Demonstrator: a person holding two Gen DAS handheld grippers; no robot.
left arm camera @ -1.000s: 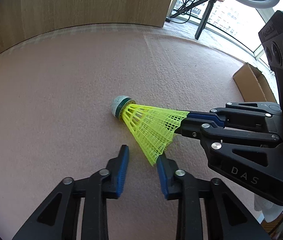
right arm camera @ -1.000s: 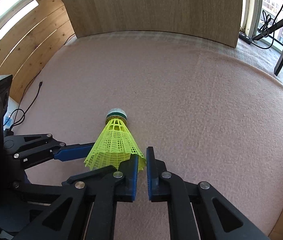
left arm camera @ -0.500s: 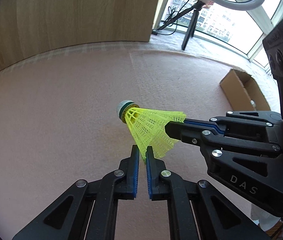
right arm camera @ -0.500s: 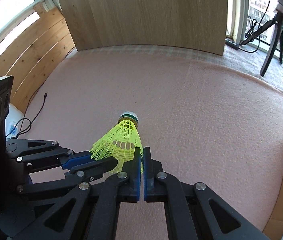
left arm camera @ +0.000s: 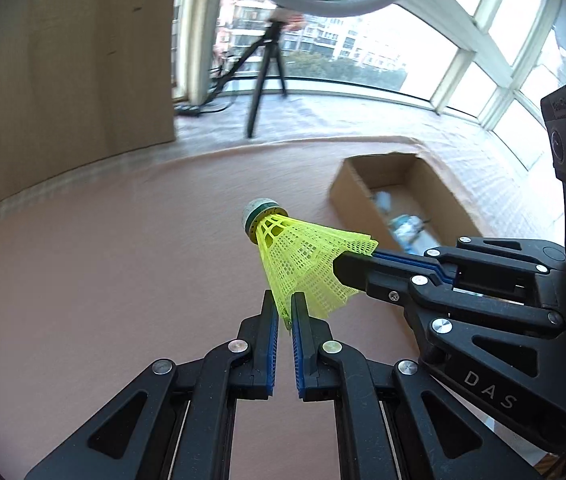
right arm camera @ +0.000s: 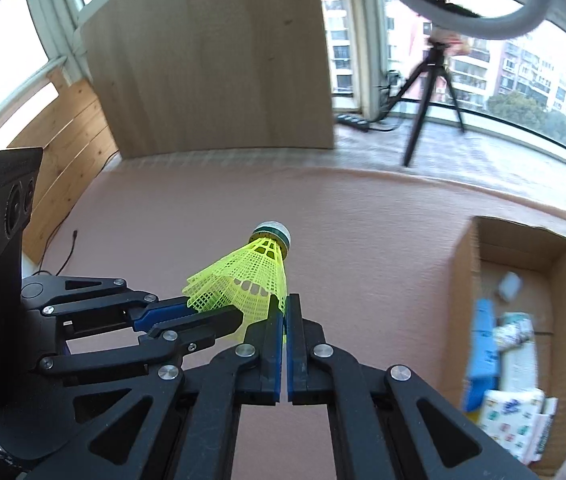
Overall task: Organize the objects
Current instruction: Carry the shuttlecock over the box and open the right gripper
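You have both the left gripper and the right gripper pinched on the skirt of the yellow shuttlecock, held clear above the pink mat, with only the drop into the part-filled cardboard box beyond left.

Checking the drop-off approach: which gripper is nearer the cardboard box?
Right. The right gripper sits on the cardboard box side of the shuttlecock; the left gripper is farther off.
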